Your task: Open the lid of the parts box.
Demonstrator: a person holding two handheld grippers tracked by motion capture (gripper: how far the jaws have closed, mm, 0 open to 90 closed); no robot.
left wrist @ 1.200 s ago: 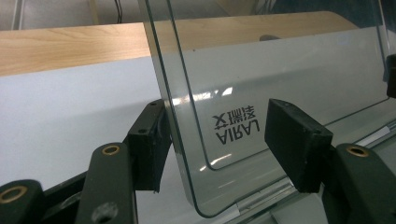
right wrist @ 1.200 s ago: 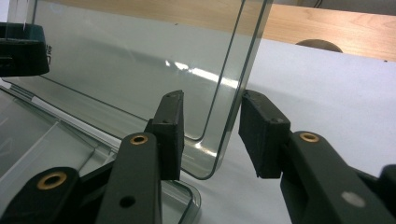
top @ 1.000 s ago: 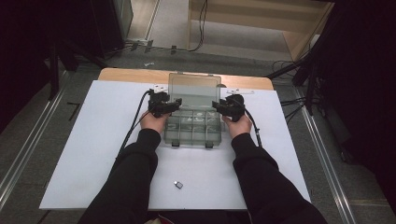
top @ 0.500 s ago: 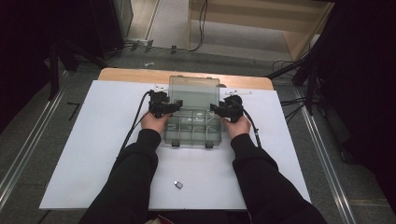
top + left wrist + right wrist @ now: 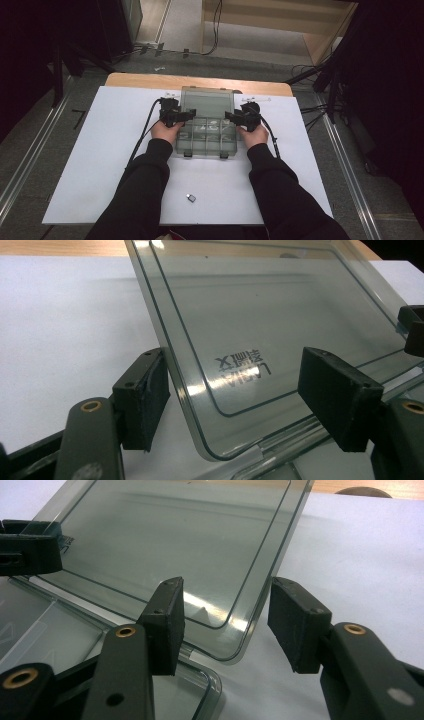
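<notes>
1. The left gripper (image 5: 232, 400) has just been opening; its jaws straddle the raised lid's edge (image 5: 172, 365), pads clear.
2. The right gripper (image 5: 225, 625), likewise just opened, is released around the opposite edge.
3. The clear grey plastic compartment box (image 5: 206, 140) lies mid-table on the white sheet (image 5: 100, 150).

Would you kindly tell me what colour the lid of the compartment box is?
The lid is clear, smoke-grey tinted plastic, best seen in the left gripper view.
</notes>
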